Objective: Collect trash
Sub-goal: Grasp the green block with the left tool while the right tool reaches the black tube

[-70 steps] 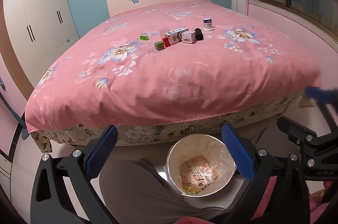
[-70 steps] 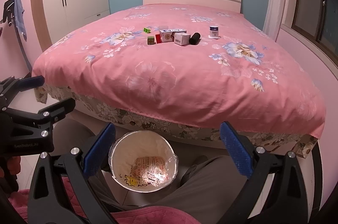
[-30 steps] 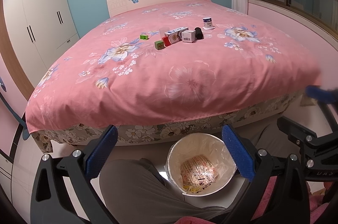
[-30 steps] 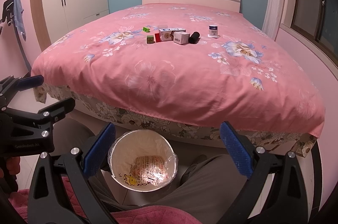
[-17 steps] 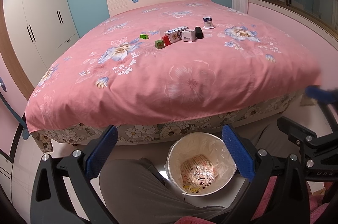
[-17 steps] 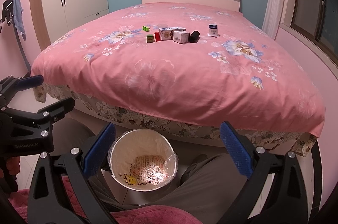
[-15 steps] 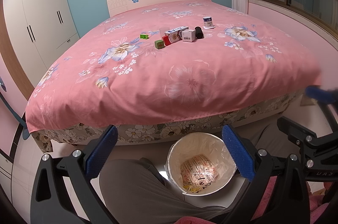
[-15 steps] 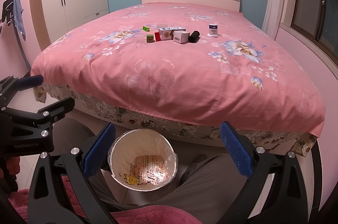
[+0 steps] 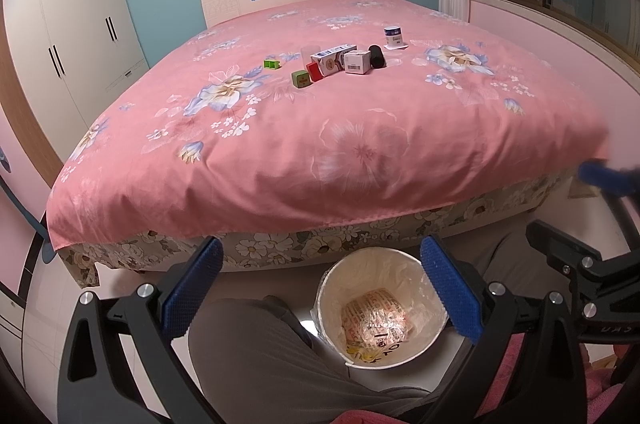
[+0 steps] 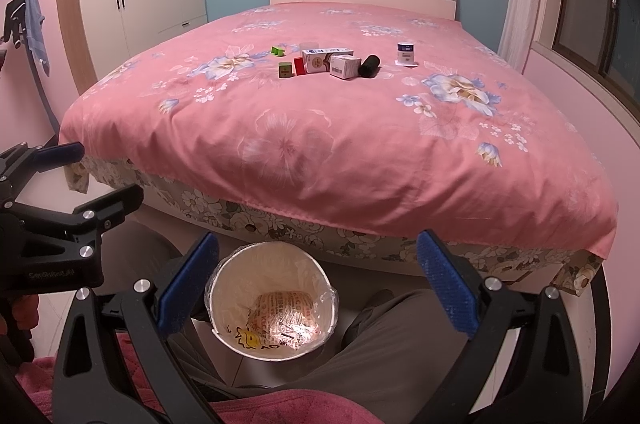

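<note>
nothing has moved lately: both tongs, left (image 9: 318,288) and right (image 10: 316,284), hang released above the bin (image 9: 340,272); boxes (image 9: 344,60) at twelve o'clock on the bed (image 9: 360,144) await collecting

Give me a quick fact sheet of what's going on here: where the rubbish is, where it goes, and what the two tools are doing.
setting: bedroom, pink floral bed
trash bin: on the floor at the foot of the bed, lined with a bag
in bin: one crinkled printed wrapper
on bed: small boxes, black cylinder, blue-and-white jar, green cubes
left tool: open, empty, above the bin
right tool: open, empty, above the bin
contact: neither tool touches anything
</note>
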A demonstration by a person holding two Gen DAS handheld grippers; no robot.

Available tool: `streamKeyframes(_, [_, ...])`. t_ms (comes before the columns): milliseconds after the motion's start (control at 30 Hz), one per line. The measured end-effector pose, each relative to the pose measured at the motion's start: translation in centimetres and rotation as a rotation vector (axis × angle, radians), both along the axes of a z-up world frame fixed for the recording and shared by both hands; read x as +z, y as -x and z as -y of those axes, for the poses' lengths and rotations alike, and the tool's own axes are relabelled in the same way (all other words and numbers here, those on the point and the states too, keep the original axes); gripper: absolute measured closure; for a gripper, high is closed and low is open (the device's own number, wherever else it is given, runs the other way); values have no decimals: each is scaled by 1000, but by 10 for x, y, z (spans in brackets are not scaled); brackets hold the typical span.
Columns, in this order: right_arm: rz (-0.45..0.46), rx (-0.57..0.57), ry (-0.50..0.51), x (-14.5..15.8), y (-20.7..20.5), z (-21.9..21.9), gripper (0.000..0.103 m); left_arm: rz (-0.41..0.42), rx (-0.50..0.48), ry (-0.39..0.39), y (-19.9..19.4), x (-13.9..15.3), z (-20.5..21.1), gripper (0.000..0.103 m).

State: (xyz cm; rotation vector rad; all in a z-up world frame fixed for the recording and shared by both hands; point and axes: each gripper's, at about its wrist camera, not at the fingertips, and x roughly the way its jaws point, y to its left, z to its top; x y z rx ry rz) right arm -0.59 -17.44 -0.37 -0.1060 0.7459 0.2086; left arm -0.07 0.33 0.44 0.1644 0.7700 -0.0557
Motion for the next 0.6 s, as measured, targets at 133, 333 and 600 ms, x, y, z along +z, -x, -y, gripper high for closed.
streamKeyframes(133, [-9, 9, 2, 1, -9, -2, 7, -10, -6, 2, -11, -1, -1, 2])
streamKeyframes(333, [0, 11, -11, 12, -37, 1, 7, -13, 6, 16, -40, 6, -6, 2])
streamKeyframes(600, [36, -21, -17, 37, -92, 10, 7, -35, 31, 39, -98, 13, -12, 2])
